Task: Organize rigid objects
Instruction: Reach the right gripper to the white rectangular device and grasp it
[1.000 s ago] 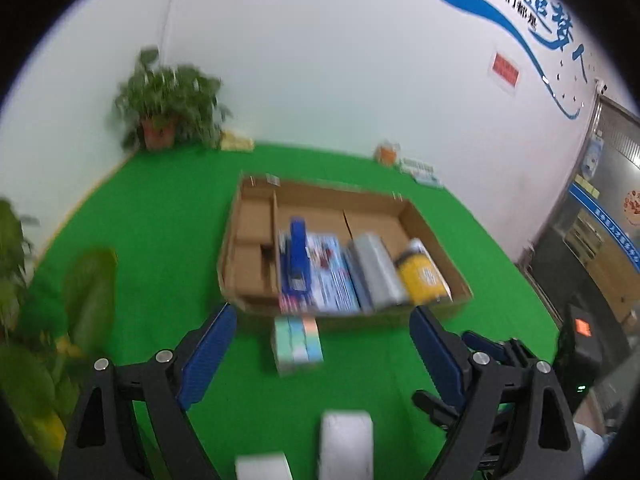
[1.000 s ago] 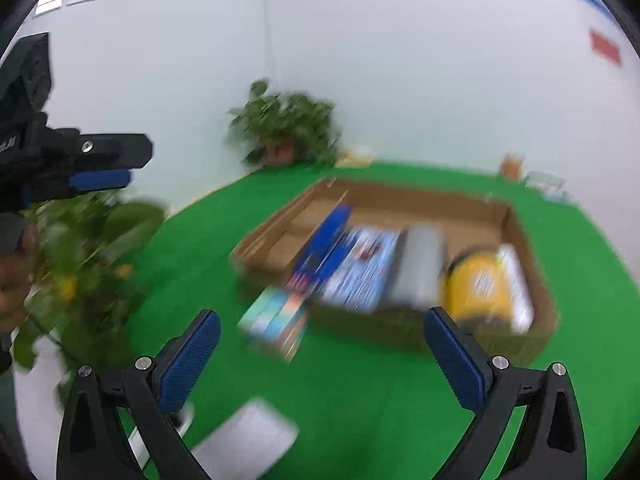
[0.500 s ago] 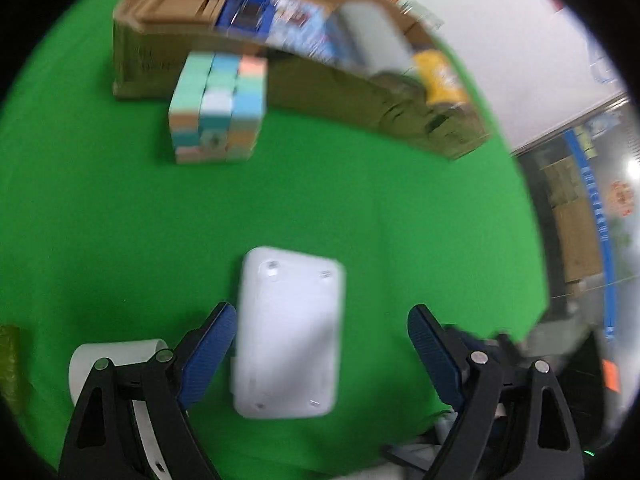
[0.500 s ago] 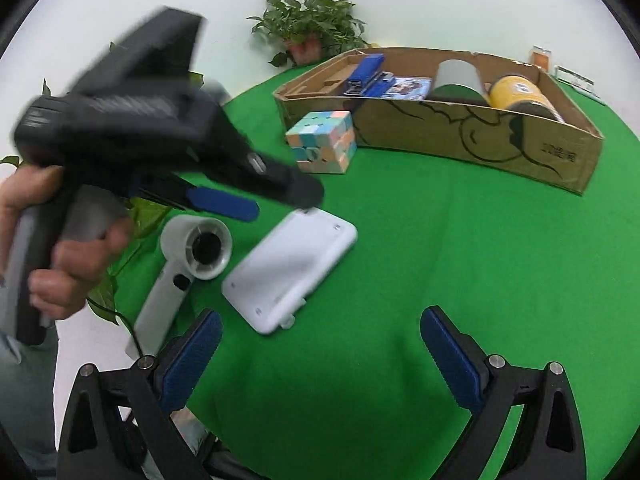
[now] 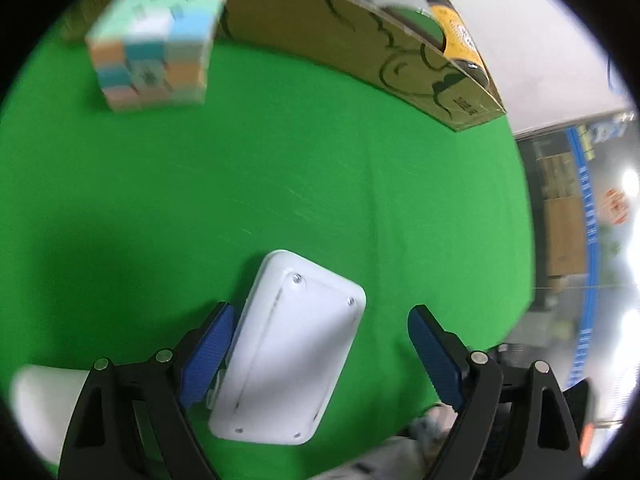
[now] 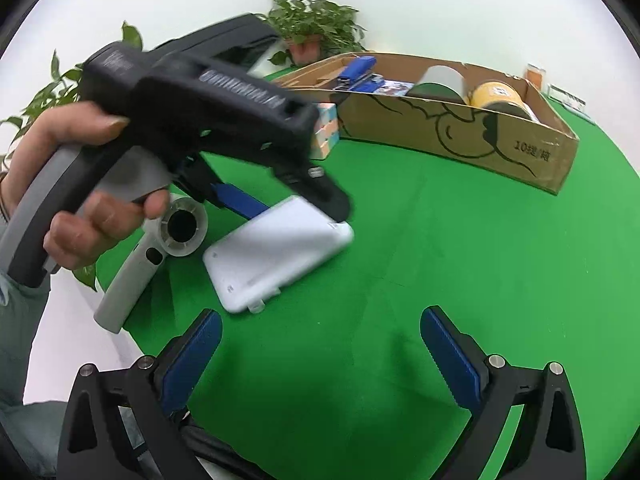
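Note:
A flat white plastic case (image 5: 288, 352) lies on the green table. My left gripper (image 5: 320, 354) is open and straddles it: the left pad (image 5: 206, 356) sits right at the case's edge, while the right pad stays apart from it. In the right wrist view a hand holds the left gripper (image 6: 288, 208) tilted down over the same case (image 6: 276, 252). My right gripper (image 6: 320, 356) is open over bare green surface, nearer than the case. A pastel cube (image 5: 154, 40) stands in front of the cardboard box (image 6: 460, 136).
The box holds a blue stapler (image 6: 358, 70), a printed packet (image 6: 392, 88), a grey roll (image 6: 440, 80) and a yellow can (image 6: 500, 96). A white handheld device (image 6: 176, 232) lies left of the case near the table edge. Potted plants (image 6: 316, 32) stand behind.
My left gripper has dropped and tipped downward, from facing the box to straddling the white case. The right gripper has also sunk toward the table. Both stay open.

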Motion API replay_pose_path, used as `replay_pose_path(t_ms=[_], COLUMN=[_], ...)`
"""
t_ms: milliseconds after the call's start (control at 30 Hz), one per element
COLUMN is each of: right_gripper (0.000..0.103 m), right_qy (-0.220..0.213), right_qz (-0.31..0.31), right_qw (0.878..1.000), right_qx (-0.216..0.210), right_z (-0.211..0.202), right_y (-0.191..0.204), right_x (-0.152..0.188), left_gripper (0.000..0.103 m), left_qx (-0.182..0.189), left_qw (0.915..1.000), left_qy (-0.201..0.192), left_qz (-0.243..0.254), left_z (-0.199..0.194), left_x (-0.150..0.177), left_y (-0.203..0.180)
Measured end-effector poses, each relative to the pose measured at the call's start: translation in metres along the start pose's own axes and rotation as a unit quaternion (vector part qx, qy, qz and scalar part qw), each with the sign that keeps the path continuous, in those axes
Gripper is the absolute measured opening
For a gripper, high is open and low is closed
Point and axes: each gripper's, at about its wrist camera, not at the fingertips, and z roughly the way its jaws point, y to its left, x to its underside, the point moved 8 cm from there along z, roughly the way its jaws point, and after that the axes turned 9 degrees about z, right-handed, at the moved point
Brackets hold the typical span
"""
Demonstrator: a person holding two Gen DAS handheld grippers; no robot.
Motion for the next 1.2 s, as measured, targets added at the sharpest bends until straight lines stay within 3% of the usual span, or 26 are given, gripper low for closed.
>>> replay_pose_path(t_ms=[267, 433, 567, 733, 800, 867, 933, 1000, 1067, 1133, 1200], right_gripper=[0.100, 0.095, 0.094, 0.092, 0.085, 0.076, 0.075, 0.075, 0.071, 0.057, 0.058], right_qy=[0.018, 0.030, 0.017, -0.015, -0.022, -0.014, -0.015, -0.020, 0.005, 0.032, 0.033], right_qz=[0.007, -0.003, -0.013, 0.009, 0.026, 0.028, 0.013, -0.043, -0.100, -0.131, -0.159], right_qw=[1.000, 1.000, 1.000, 0.998, 0.996, 0.996, 0.999, 0.999, 0.995, 0.990, 0.987], right_qx=[-0.012, -0.007, -0.005, 0.057, 0.088, 0.088, 0.050, 0.007, -0.027, -0.033, -0.005], right_z=[0.015, 0.030, 0.031, 0.030, 0.028, 0.022, 0.010, -0.005, -0.005, 0.006, 0.019], right_y=[-0.001, 0.000, -0.001, -0.040, -0.066, -0.078, -0.073, -0.055, -0.037, -0.020, -0.014], right_x=[-0.001, 0.005, 0.001, -0.022, -0.037, -0.043, -0.042, -0.032, -0.012, 0.004, 0.010], left_gripper=[0.087, 0.083, 0.083, 0.083, 0.083, 0.083, 0.083, 0.083, 0.083, 0.083, 0.083], left_qx=[0.081, 0.094, 0.069, 0.038, 0.021, 0.029, 0.035, 0.041, 0.038, 0.043, 0.061], left_qw=[0.9967, 0.9955, 0.9975, 0.9986, 0.9993, 0.9991, 0.9987, 0.9980, 0.9978, 0.9979, 0.9975], left_qy=[0.002, 0.010, -0.006, -0.026, -0.018, -0.008, -0.003, 0.004, 0.008, 0.012, 0.010], left_qz=[-0.008, -0.006, -0.005, 0.027, 0.027, 0.029, 0.038, 0.047, 0.053, 0.047, 0.035], left_z=[0.023, 0.031, 0.019, 0.003, 0.009, 0.015, 0.019, 0.021, 0.023, 0.024, 0.026], left_x=[0.002, 0.010, 0.009, 0.010, 0.011, 0.013, 0.016, 0.020, 0.024, 0.027, 0.029], left_y=[-0.034, -0.040, -0.028, -0.024, -0.021, -0.021, -0.025, -0.028, -0.028, -0.025, -0.023])
